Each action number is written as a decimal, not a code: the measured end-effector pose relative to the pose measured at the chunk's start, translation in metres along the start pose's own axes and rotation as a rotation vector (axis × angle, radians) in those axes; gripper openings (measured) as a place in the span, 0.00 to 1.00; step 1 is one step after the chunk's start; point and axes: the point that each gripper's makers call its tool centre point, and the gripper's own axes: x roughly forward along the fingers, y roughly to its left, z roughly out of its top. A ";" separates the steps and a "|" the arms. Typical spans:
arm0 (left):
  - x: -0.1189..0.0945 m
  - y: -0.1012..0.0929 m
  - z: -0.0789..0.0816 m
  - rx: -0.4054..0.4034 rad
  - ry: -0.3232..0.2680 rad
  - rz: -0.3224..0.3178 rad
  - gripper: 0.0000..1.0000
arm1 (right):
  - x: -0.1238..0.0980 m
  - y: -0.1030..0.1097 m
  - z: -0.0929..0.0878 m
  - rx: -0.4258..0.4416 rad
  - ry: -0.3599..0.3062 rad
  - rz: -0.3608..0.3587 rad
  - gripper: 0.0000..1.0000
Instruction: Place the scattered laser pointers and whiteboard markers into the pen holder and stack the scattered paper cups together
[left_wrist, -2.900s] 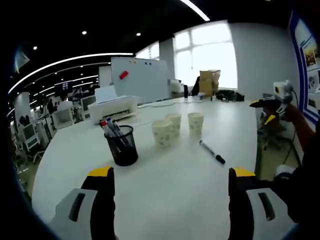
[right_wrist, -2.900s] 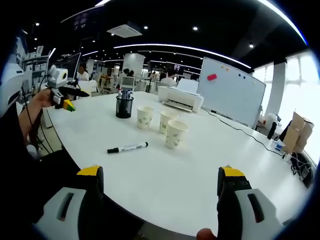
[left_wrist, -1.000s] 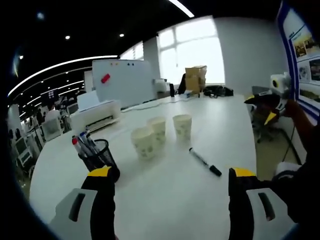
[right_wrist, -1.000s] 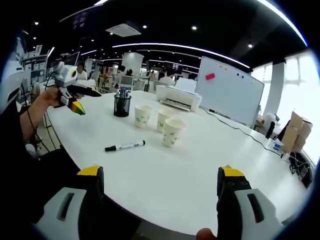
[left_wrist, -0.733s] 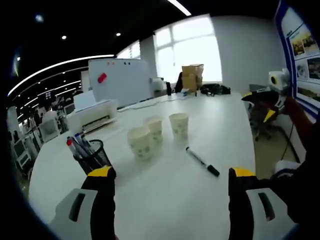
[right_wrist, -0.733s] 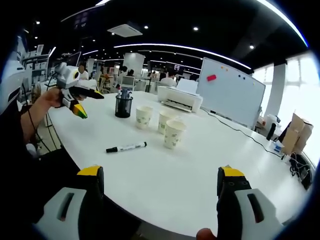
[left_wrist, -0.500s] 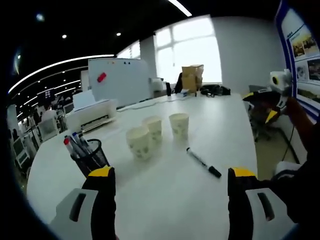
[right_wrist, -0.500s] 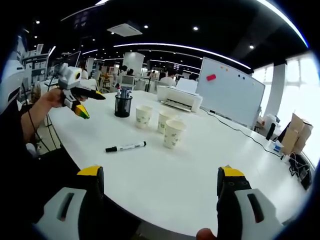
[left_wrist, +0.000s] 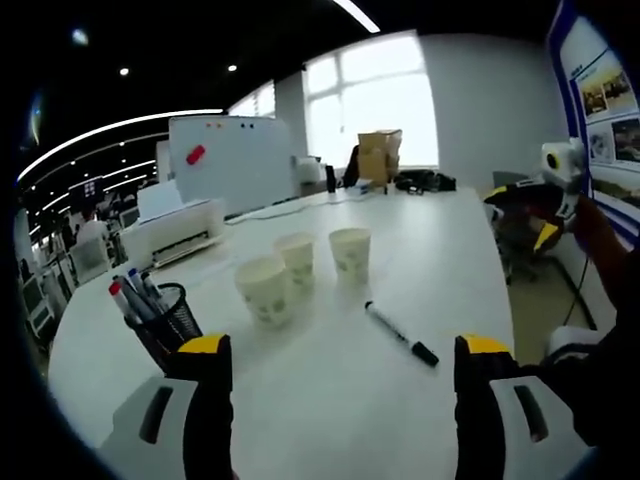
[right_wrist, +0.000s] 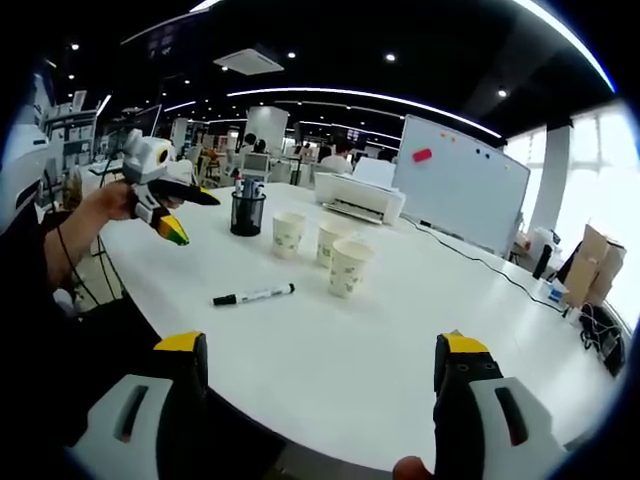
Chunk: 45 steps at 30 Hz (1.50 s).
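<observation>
Your left jaw hides the pen holder's (left_wrist: 165, 330) base, and the cups' (left_wrist: 265, 290) print is blurred.

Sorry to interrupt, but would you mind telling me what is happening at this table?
A person holds a two-jaw gripper in each hand over a white table. Both the left gripper and right gripper are open and empty. One black marker lies loose beside three separate paper cups. The mesh pen holder already contains several markers. No cups are stacked yet.
</observation>
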 end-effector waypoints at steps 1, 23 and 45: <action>0.001 -0.001 0.000 0.000 0.001 -0.002 0.94 | -0.001 0.000 0.000 -0.001 0.000 0.000 0.89; 0.048 -0.047 0.000 0.037 0.041 -0.108 0.92 | -0.007 -0.006 -0.008 0.020 -0.002 -0.013 0.89; 0.070 -0.057 0.000 0.081 0.066 -0.123 0.90 | -0.007 -0.004 -0.004 0.014 -0.005 -0.011 0.89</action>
